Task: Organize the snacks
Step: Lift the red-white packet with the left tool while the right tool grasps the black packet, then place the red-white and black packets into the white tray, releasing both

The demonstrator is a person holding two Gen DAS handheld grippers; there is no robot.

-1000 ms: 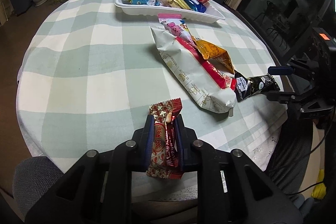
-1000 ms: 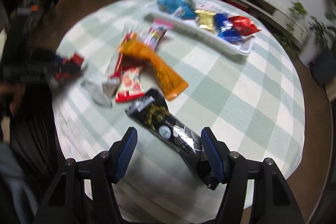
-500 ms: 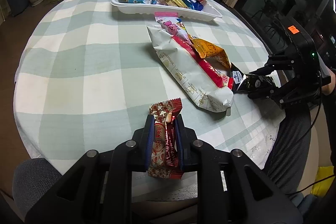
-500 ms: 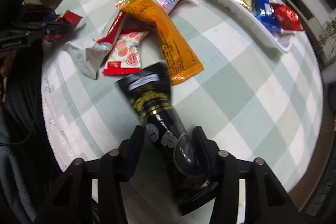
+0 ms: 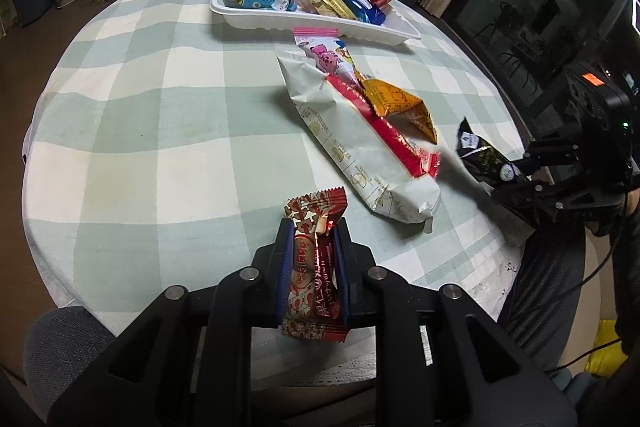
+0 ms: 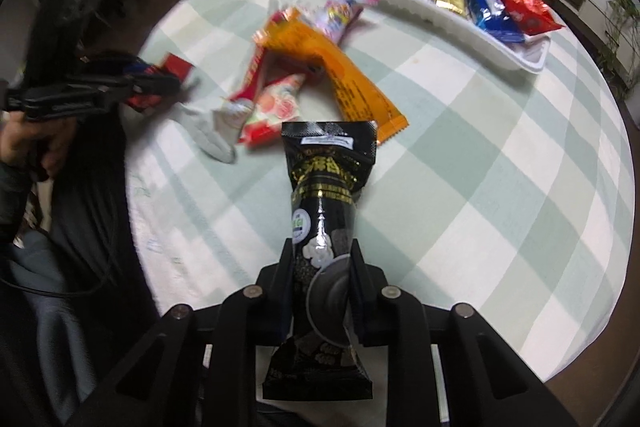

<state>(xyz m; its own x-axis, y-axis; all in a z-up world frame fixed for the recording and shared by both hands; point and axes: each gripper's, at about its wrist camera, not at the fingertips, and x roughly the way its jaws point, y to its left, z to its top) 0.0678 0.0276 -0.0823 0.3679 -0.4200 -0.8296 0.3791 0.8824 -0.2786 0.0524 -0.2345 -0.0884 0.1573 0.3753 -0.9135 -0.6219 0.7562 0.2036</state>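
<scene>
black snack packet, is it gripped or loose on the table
Gripped: the right gripper has just closed its jaws on the black snack packet, pads pressing both its sides.

Each camera rides close behind its own gripper, angled steeply down over the near table edge, the two looking from neighbouring sides and sharing the checked tablecloth [image 5: 168, 131], scattered snacks and white tray [image 6: 516, 57].
</scene>
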